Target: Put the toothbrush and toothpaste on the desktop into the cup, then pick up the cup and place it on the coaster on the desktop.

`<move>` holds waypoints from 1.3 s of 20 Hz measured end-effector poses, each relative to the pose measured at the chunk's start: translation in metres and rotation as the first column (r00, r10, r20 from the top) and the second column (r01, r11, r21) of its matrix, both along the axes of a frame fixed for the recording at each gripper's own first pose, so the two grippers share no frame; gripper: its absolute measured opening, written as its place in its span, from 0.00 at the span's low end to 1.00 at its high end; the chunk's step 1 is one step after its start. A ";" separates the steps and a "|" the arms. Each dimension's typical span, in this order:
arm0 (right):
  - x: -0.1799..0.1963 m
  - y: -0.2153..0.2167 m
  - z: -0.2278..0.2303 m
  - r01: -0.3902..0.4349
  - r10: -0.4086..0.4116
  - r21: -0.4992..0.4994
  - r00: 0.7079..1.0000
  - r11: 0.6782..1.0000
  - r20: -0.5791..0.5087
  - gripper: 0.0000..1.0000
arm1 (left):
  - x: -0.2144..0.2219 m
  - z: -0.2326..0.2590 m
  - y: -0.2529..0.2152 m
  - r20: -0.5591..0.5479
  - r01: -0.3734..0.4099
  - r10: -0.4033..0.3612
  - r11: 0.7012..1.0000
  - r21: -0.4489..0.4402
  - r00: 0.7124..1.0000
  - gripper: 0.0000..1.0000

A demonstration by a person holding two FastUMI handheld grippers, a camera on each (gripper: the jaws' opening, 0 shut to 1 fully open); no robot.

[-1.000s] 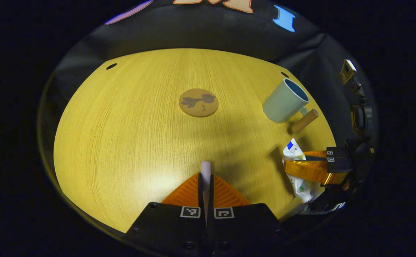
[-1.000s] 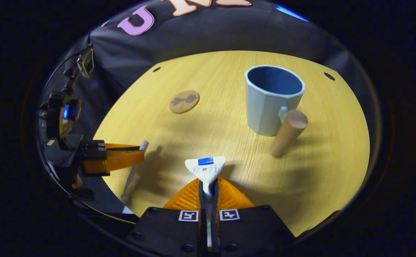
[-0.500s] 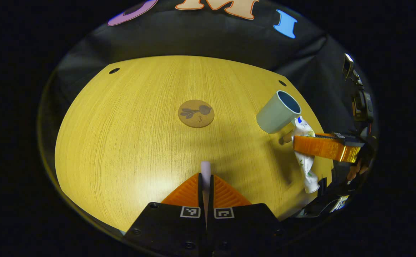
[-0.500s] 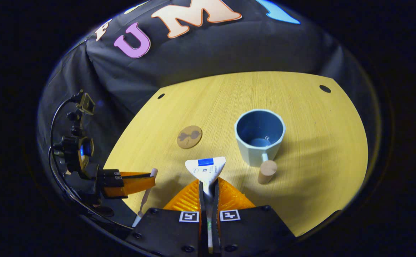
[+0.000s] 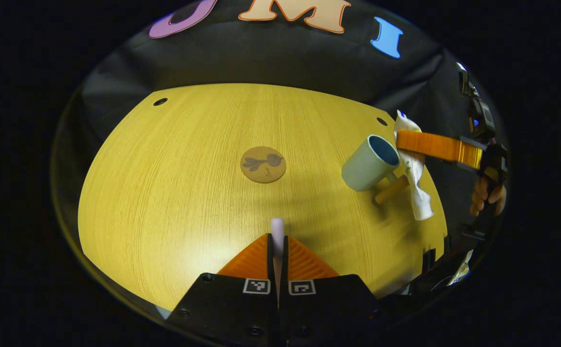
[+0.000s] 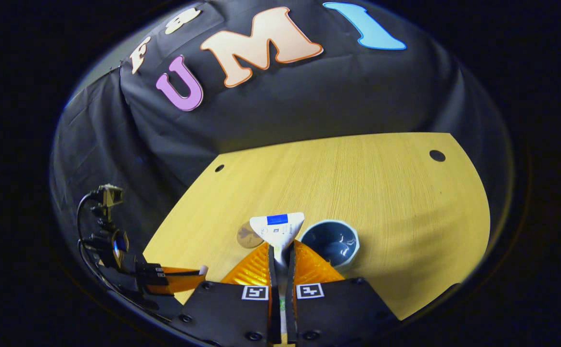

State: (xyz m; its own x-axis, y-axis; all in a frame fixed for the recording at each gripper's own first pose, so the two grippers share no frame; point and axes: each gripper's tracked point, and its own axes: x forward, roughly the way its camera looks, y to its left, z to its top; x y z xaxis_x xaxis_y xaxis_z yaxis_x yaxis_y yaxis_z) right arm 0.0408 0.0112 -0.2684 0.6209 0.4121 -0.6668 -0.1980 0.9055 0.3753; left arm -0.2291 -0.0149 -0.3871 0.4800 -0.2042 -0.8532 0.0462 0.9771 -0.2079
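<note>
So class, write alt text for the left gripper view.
The left hand-held gripper grips a toothbrush above a wooden table. Beyond lie a round coaster and a cup; the right hand-held gripper dangles a toothpaste tube beside the cup.

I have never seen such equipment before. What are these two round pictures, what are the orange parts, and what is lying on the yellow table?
No robot is here: a person holds a two-finger gripper in each hand, and a fisheye camera rides on each one.

The left gripper view looks along the left gripper, which is closed on a toothbrush. Farther off it shows the right gripper, raised beside the cup and clamping a hanging toothpaste tube, with the person's hand behind it.

The right gripper view looks down from above the cup, along the right gripper, with the tube's flat end sticking out.

On the wooden table stand the light blue cup, with a wooden handle and nothing visible inside, and a round coaster. Neither item is in the cup yet.
</note>
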 end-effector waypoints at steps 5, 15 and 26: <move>0.050 -0.014 0.012 0.068 -0.070 0.024 0.993 0.997 0.092 0.07 | -0.052 0.000 0.013 -0.001 -0.038 0.038 0.999 0.003 0.999 0.00; 0.096 -0.040 0.003 0.163 -0.160 0.005 0.965 0.987 0.206 0.07 | -0.114 0.026 0.043 0.007 -0.070 0.070 0.997 0.027 0.998 0.00; 0.080 -0.043 -0.011 0.142 -0.128 -0.056 0.973 0.988 0.194 0.29 | -0.098 0.055 0.038 0.043 -0.046 0.045 0.998 0.032 0.998 0.00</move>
